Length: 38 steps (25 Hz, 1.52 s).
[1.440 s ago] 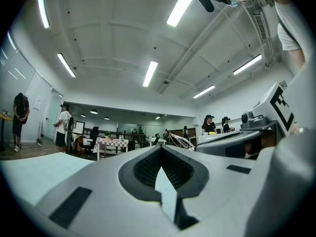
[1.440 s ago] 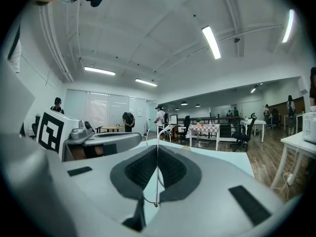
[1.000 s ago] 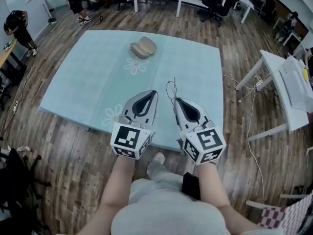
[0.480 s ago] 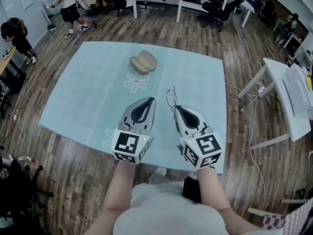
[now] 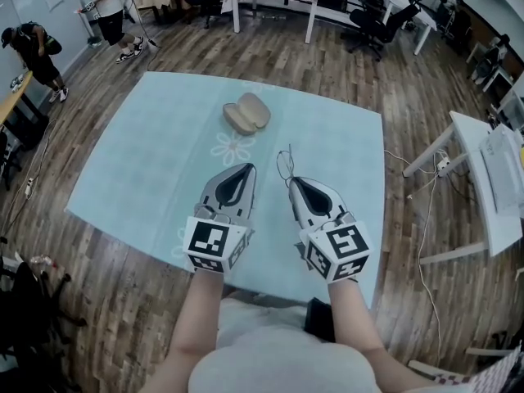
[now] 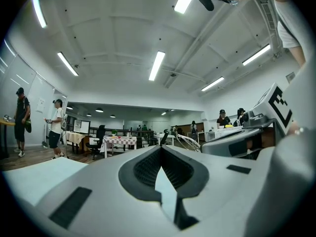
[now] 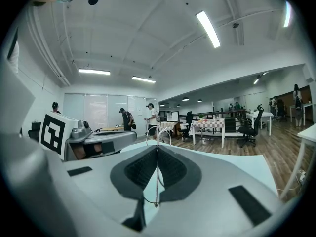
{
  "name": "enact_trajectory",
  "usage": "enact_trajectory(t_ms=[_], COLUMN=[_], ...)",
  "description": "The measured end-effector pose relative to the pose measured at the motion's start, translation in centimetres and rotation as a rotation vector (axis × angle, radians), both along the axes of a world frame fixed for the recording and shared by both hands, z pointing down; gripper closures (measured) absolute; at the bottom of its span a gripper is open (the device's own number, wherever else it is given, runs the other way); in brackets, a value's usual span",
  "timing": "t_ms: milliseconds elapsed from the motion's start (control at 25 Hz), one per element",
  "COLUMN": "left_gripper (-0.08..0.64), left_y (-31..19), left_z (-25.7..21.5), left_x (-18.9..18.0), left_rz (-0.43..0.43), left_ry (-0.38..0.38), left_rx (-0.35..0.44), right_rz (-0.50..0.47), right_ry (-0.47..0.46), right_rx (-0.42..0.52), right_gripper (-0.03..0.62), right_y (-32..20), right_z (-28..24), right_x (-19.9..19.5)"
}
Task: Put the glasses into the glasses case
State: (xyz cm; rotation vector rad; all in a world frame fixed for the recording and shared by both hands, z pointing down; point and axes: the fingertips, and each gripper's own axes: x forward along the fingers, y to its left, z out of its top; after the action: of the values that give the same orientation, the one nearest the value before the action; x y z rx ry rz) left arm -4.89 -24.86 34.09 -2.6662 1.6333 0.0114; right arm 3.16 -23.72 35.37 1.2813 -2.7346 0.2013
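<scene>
Head view only: one glasses case [image 5: 246, 114], open, two tan halves side by side near the far edge of the table [image 5: 131, 154], only lining showing.

Right gripper view only: a thin temple wire of the one pair of glasses [image 7: 158, 132] pinched between the right gripper [image 7: 158, 148] pads.

Left gripper [image 6: 161, 147]: jaws together, bare.

Two grippers over the table's near edge, well apart from the case.
</scene>
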Motion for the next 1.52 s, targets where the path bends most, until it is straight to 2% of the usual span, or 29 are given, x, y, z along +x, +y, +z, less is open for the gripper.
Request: enact_trajectory(t_ms=[320, 920, 1240, 1520], left_gripper=[0.552, 0.552, 0.552, 0.552], left_y=[-1.4, -8.4, -11.9, -15.1], left_z=[0.6, 1.4, 3.3, 5.6], left_x=[-1.9, -6.4, -8.9, -9.6], left_rz=[-0.017, 0.033, 0.04, 0.054], left_ry=[-0.001, 0.006, 0.015, 0.03], left_rx=[-0.017, -0.048, -0.092, -0.121], right_rz=[-0.004, 0.059, 0.044, 0.024], right_ry=[-0.006, 0.013, 0.053, 0.034], right_rx=[-0.011, -0.043, -0.083, -0.148], right_gripper=[0.581, 0.581, 0.581, 0.581], right_y=[-1.6, -8.4, -12.5, -16.5], right_z=[0.4, 1.2, 3.0, 5.2], right_x=[-1.2, -5.0, -7.7, -9.6])
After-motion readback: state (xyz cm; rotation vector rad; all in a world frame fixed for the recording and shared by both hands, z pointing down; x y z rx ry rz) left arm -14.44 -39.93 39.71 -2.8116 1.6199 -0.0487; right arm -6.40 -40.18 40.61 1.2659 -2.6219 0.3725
